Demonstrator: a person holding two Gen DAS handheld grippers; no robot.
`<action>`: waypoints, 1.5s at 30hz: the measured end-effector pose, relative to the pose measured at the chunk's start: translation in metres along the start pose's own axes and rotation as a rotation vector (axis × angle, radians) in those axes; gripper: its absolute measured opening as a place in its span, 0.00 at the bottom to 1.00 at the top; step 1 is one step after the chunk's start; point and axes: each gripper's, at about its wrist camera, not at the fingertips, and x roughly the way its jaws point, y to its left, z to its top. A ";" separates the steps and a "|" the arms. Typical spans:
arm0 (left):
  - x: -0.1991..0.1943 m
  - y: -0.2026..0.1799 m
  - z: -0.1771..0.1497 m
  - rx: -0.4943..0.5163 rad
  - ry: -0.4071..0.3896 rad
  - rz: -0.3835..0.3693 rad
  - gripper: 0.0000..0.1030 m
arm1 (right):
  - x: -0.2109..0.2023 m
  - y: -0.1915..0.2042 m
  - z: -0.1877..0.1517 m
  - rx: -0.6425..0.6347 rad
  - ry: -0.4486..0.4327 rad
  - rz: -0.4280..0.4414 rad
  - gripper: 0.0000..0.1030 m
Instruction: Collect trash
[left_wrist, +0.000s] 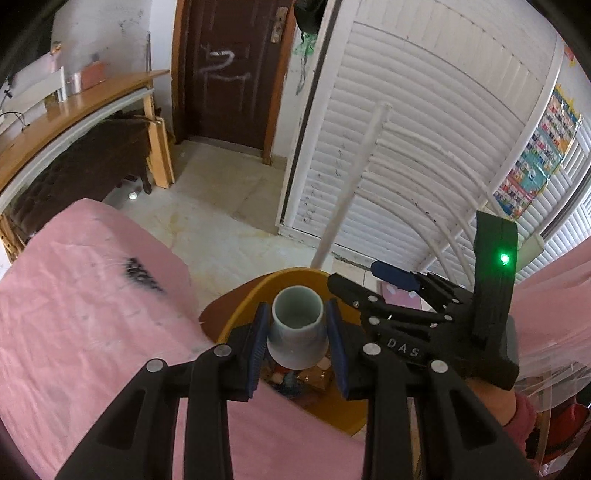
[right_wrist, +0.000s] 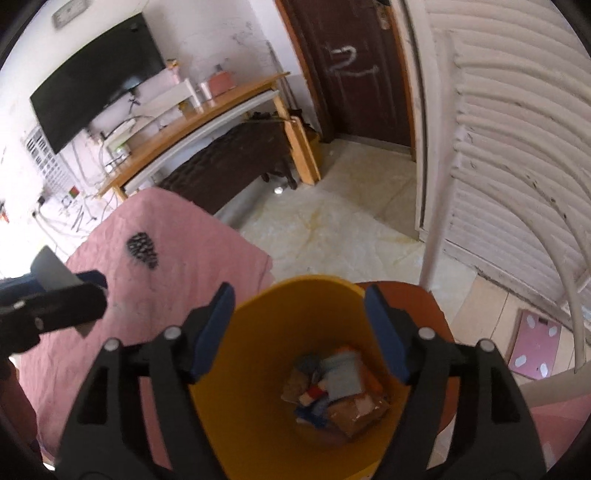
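My left gripper (left_wrist: 298, 321) is shut on a pale grey-blue paper cup (left_wrist: 297, 328) and holds it upright over the mouth of the yellow bin (left_wrist: 240, 317). In the right wrist view the yellow bin (right_wrist: 258, 369) stands right below my open, empty right gripper (right_wrist: 300, 317); several wrappers and paper scraps (right_wrist: 340, 391) lie at its bottom. The right gripper (left_wrist: 391, 280) also shows in the left wrist view, just right of the cup. The left gripper with the cup (right_wrist: 55, 291) shows at the left edge of the right wrist view.
A pink bedspread (left_wrist: 85, 314) lies left of the bin. A brown round stool (right_wrist: 439, 321) sits under the bin. White louvered doors (left_wrist: 424, 129) and a white pole (left_wrist: 351, 184) stand to the right. A wooden desk (right_wrist: 192, 125) and dark door (right_wrist: 354, 66) are farther off.
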 end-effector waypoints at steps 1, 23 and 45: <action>0.004 -0.003 0.001 -0.004 0.005 -0.007 0.27 | 0.000 -0.009 0.000 0.027 -0.003 0.003 0.68; -0.071 0.065 -0.059 -0.073 -0.255 0.272 0.93 | -0.048 0.038 0.004 0.023 -0.174 0.037 0.94; -0.201 0.143 -0.193 -0.306 -0.412 0.624 0.93 | -0.068 0.216 -0.040 -0.291 -0.154 0.259 0.94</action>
